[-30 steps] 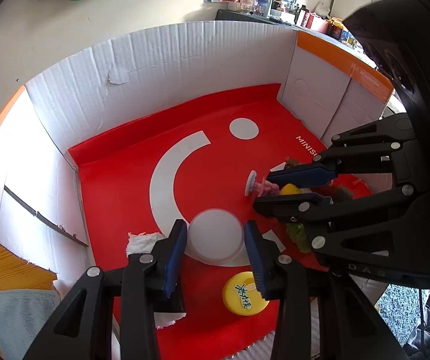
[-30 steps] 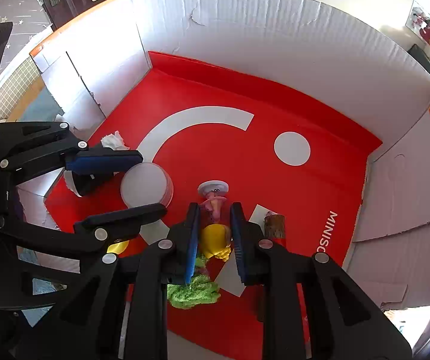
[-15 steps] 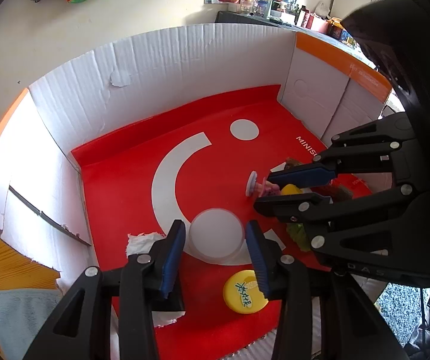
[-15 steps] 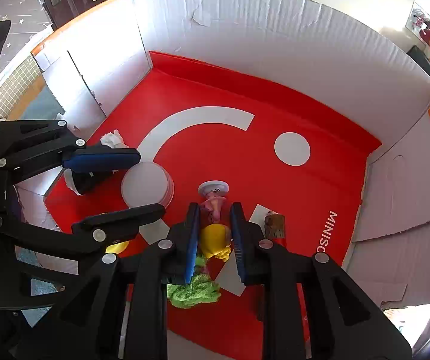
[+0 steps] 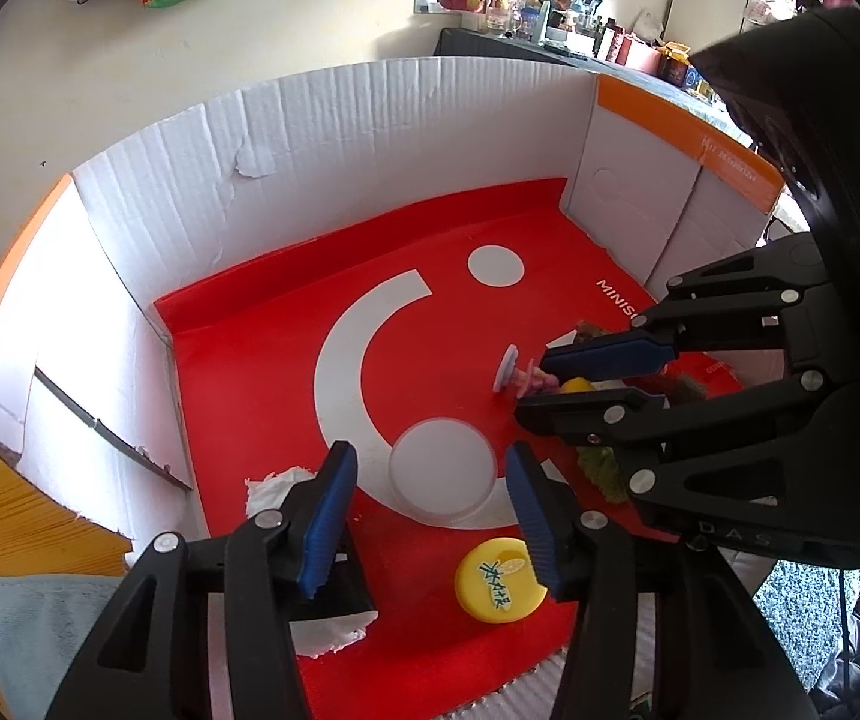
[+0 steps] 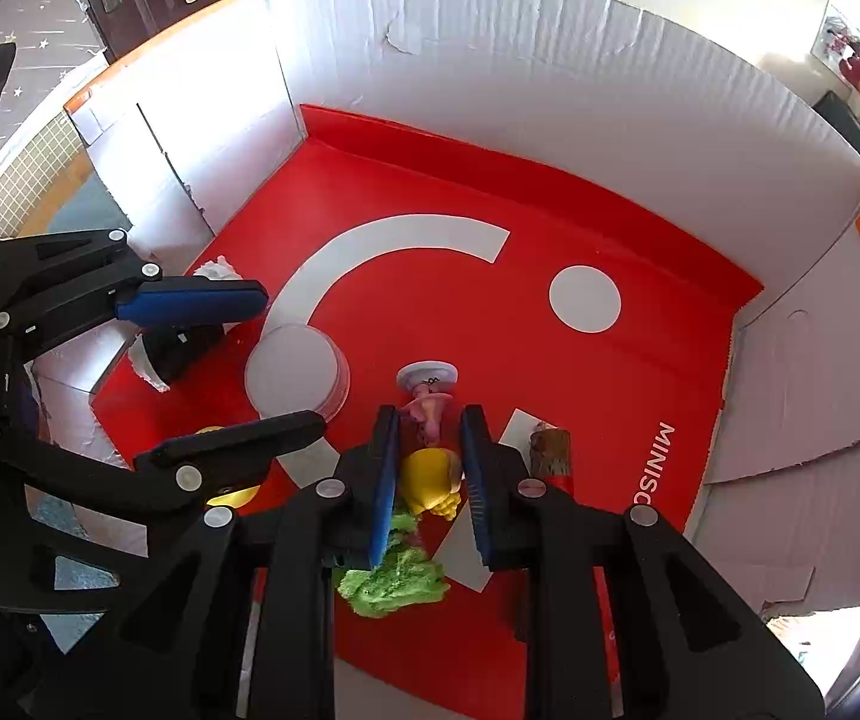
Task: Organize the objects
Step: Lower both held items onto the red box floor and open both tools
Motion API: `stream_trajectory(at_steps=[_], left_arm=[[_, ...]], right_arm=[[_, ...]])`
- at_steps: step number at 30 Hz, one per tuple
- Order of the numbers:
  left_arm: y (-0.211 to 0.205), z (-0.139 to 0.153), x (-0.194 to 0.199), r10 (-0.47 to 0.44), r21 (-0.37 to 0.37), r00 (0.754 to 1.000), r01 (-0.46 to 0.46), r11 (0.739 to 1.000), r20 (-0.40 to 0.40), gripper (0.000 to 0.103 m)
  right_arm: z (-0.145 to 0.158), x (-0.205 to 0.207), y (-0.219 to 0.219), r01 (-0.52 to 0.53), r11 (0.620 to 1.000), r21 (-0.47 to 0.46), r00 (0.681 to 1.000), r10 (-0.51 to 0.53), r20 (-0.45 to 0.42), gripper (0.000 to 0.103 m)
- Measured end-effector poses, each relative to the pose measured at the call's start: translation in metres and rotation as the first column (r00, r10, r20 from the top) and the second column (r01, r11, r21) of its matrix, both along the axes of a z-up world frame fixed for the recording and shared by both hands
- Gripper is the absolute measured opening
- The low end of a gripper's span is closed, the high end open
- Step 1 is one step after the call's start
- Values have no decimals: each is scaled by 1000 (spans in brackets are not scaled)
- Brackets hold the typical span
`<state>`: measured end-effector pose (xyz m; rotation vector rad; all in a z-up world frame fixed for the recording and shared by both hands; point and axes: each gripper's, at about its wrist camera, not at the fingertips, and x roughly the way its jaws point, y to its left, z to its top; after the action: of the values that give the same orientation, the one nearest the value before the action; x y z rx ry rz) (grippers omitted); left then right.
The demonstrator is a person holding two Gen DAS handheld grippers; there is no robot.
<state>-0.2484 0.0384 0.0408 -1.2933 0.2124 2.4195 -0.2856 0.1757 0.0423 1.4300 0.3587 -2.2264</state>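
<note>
Inside a white cardboard box (image 5: 370, 138) with a red floor, my right gripper (image 6: 428, 450) is shut on a small pink and yellow toy figure (image 6: 430, 450) with a white cap, lying on the floor; it also shows in the left wrist view (image 5: 526, 378). My left gripper (image 5: 430, 480) is open above a clear round lid (image 5: 442, 471), its fingers on either side. The lid shows in the right wrist view (image 6: 297, 369) too.
A yellow cap (image 5: 499, 581) lies near the front edge. A green fuzzy lump (image 6: 394, 579) and a brown wooden piece (image 6: 550, 450) lie by the right gripper. Crumpled white paper (image 5: 277, 486) and a black object (image 6: 181, 348) sit at the left. Box walls (image 6: 550, 60) surround everything.
My left gripper has drawn back slightly, so the clear lid sits a little farther ahead between its fingers. The right gripper stays shut on the toy figure.
</note>
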Motion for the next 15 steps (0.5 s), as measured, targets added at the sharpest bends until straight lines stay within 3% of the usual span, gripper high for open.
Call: stream_trajectory(at_steps=[8,15], left_arm=[[-4,9,9,5,18,1000,-5,1000,-20,64],[0,20,22,14,19,999,-13,1000,-51,65]], right_arm=[[4,7,-3,1,1000,4,1000,-1,-11,21],[19,20,4,3,1000,-2,1000,-3,-31,21]])
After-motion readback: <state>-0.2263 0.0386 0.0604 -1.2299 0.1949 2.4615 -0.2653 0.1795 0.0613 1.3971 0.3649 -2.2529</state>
